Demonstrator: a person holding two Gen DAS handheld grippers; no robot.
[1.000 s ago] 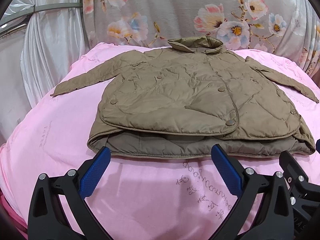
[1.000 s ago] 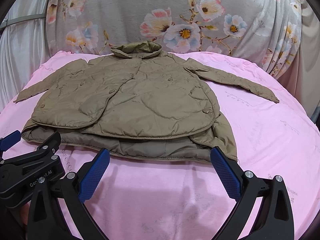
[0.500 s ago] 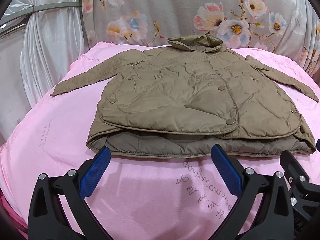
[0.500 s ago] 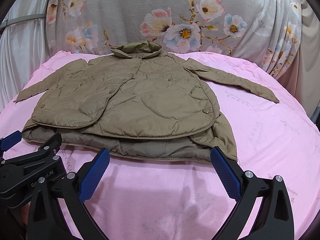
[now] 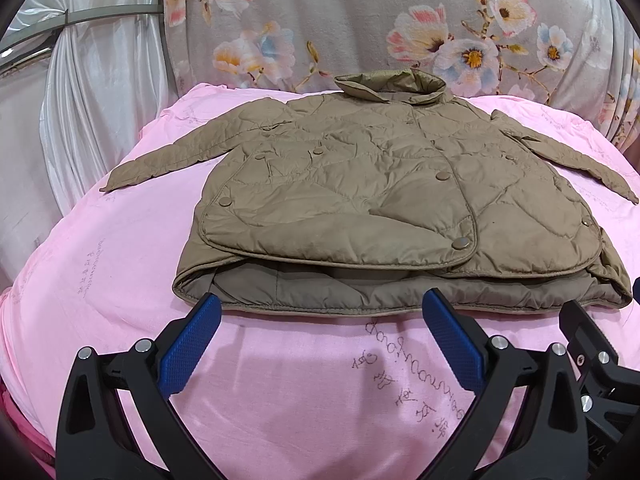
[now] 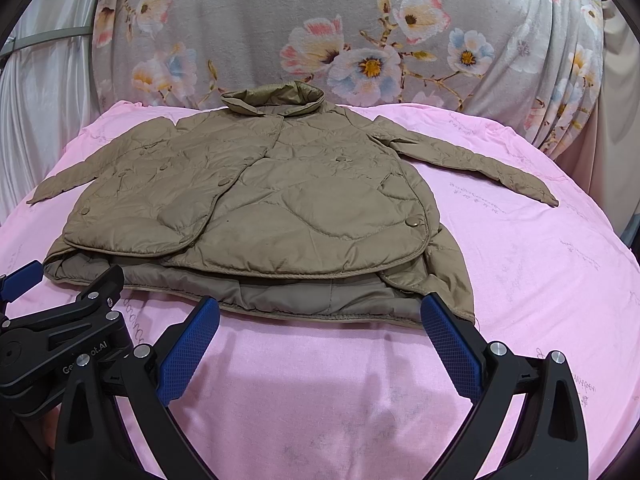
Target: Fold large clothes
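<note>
An olive-brown quilted jacket [image 5: 360, 192] [image 6: 256, 204] lies flat, front up, on a pink sheet [image 5: 120, 280] [image 6: 540, 280]. Its collar points away from me and both sleeves spread out to the sides. The hem faces me and shows the lining. My left gripper [image 5: 322, 322] hovers open just short of the hem's left part, nothing between its blue pads [image 5: 188, 344]. Open too, my right gripper [image 6: 320, 324] sits at the hem's right part, its blue pads [image 6: 450, 344] empty. Each gripper shows at the edge of the other's view.
A grey floral cloth [image 5: 400, 20] [image 6: 360, 32] hangs behind the bed. White curtain folds [image 5: 92, 92] and a metal rail [image 5: 80, 20] stand at the left. The pink sheet drops off at its left and right edges.
Both grippers have crept slightly forward toward the jacket's hem. The jacket has not moved and both grippers stay open.
</note>
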